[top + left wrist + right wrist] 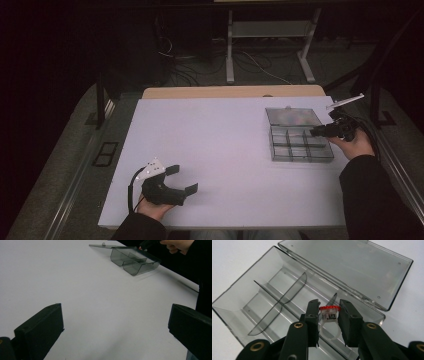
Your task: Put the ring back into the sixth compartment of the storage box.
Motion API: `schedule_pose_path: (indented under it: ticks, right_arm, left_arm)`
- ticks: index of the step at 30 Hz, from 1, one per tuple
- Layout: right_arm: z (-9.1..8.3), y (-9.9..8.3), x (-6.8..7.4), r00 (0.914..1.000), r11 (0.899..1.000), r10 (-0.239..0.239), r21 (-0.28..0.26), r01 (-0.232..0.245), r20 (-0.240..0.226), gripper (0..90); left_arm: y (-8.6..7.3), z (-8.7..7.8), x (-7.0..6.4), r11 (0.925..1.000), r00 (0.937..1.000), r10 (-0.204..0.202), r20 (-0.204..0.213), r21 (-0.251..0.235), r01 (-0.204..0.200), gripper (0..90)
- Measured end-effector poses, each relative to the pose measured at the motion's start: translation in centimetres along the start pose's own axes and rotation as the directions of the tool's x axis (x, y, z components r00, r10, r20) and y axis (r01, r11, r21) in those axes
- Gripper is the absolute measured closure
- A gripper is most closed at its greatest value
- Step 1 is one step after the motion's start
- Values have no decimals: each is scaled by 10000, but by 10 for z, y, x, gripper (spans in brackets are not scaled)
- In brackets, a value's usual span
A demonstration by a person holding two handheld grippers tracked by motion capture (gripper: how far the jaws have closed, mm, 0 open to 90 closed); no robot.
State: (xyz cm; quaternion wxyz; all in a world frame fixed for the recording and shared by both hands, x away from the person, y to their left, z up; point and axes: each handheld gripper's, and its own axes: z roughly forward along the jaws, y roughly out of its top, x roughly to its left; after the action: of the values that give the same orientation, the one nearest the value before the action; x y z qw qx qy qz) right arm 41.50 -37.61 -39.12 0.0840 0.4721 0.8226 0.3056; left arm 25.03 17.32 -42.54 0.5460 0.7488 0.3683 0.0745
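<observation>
While the right tool (329, 322) hangs over the smoky transparent plastic compartment box (242, 300), its two black jaws are clamped on a small clear plastic ring with a red round top (329, 312), red face up and band hanging down. The ring sits directly above the near row of compartments, at the end of the box closest to this tool, so the drop looks to be straight down, short of the curved divider (294, 288) beyond. The box's hinged lid (352, 267) lies flat open on the far side. On the white table (215, 145), the left tool (176, 180) rests well apart from the box (300, 145), jaws spread wide and empty.
</observation>
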Motion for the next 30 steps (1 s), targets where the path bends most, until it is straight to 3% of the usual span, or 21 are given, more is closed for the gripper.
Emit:
schedule_pose_path:
  ticks: [12,25,29,30]
  right_arm:
    - [12,-9,-7,9997,9992,225,341,-226,48,679]
    - [5,-7,-1,9988,9990,431,133,-434,219,501]
    - [1,-5,6,9986,9989,465,21,-466,261,409]
    - [-1,-4,10,9983,9988,497,-62,-496,306,342]
  left_arm:
    - [0,0,0,10000,10000,12,-11,2,-12,0]
    - [0,0,0,10000,10000,19,-15,12,-19,0]
    - [0,0,0,10000,10000,14,-14,12,-14,0]
    - [0,0,0,10000,10000,16,-13,9,-16,0]
